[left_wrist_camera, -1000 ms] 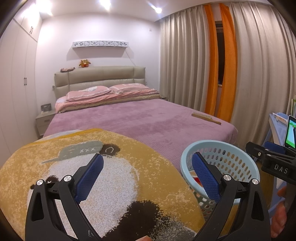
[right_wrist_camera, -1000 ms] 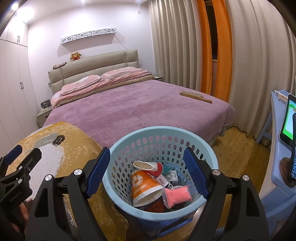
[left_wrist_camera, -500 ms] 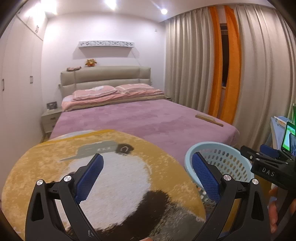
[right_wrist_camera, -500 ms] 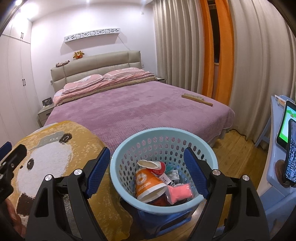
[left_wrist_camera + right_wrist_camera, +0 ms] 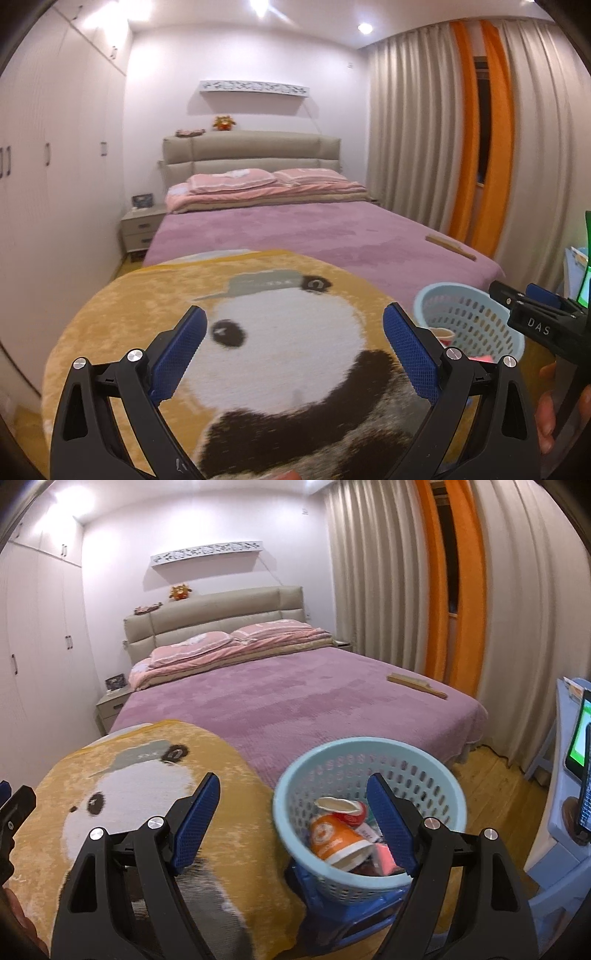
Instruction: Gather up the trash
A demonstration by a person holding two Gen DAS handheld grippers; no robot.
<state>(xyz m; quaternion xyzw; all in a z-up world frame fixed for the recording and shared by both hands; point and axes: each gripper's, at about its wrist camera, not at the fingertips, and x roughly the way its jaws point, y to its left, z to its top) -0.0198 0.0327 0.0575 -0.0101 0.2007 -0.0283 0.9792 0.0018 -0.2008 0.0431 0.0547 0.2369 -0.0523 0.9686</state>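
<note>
A light blue perforated basket (image 5: 436, 775) stands on a blue stool and holds trash: an orange paper cup (image 5: 334, 836), a pink piece (image 5: 386, 853) and other scraps. My right gripper (image 5: 291, 823) hangs open and empty over the gap between the basket and a round yellow panda cloth (image 5: 147, 771). In the left wrist view my left gripper (image 5: 293, 350) is open and empty above the panda cloth (image 5: 280, 332), with the basket (image 5: 476, 317) to its right and the right gripper's black body (image 5: 539, 325) beyond it.
A purple bed (image 5: 295, 698) fills the middle, with a wooden brush (image 5: 415, 685) near its right edge. Beige and orange curtains (image 5: 436, 579) hang at right. A pale blue table with a lit phone (image 5: 581, 738) stands far right; white wardrobes (image 5: 48, 184) at left.
Both views have pulled back and swung left: the basket slid rightward in each, and more of the panda cloth and wardrobes shows. Both grippers stayed open and empty.
</note>
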